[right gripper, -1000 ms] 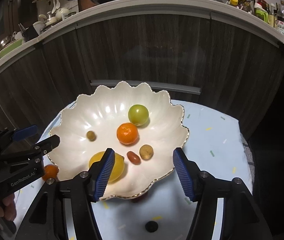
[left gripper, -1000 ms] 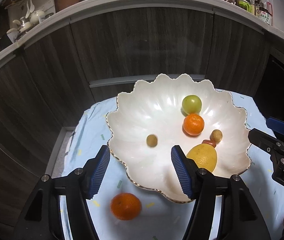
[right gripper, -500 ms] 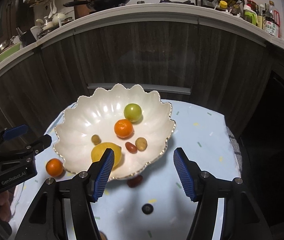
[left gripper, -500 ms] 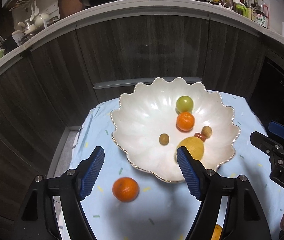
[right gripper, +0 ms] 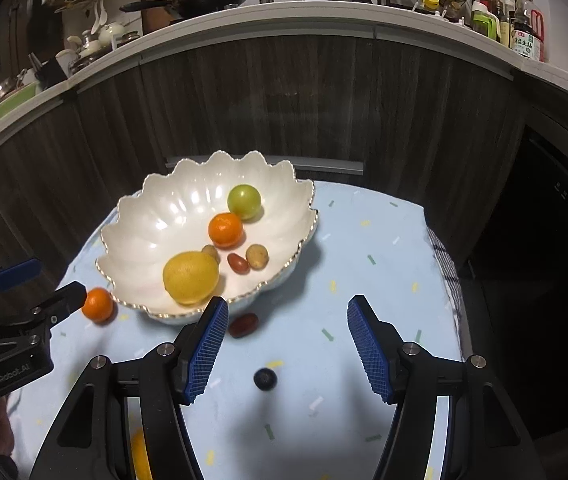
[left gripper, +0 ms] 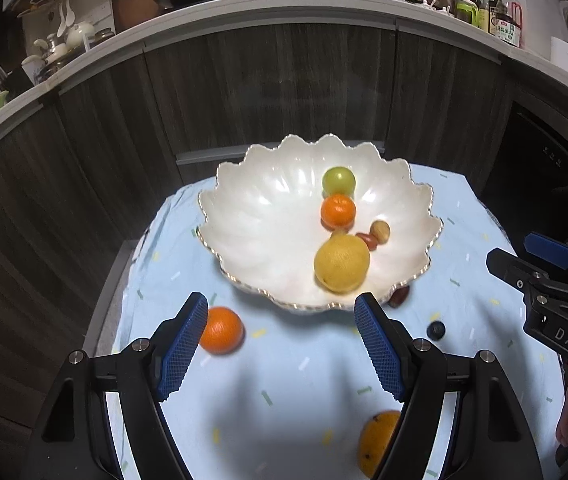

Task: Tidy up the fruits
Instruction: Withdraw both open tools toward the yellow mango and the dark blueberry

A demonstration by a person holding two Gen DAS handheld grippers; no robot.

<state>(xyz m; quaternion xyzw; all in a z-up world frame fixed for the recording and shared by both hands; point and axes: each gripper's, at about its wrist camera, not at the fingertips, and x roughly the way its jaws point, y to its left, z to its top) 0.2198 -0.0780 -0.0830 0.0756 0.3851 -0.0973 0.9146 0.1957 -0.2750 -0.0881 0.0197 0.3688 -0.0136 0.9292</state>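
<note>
A white scalloped bowl (left gripper: 268, 216) (right gripper: 164, 216) on the pale blue cloth holds a lemon (left gripper: 341, 263), a mandarin (left gripper: 337, 211), a green fruit (left gripper: 338, 179) and some small fruits. On the cloth lie a mandarin (left gripper: 220, 330) (right gripper: 98, 305), a red grape (right gripper: 243, 325), a blueberry (right gripper: 265, 379) (left gripper: 435, 330) and an orange (left gripper: 375, 442). My left gripper (left gripper: 282, 344) is open and empty, near the loose mandarin. My right gripper (right gripper: 287, 350) is open and empty above the blueberry.
Dark wood cabinets (left gripper: 284, 92) stand behind the small table. A counter (right gripper: 284, 12) above them carries a pan, bottles and dishes. A dark appliance (right gripper: 543, 240) is at the right. The cloth ends at the table's left edge (left gripper: 124, 280).
Both grippers have pulled back and up from the bowl. The loose mandarin, grape, blueberry and orange have come into view. Both stay open.
</note>
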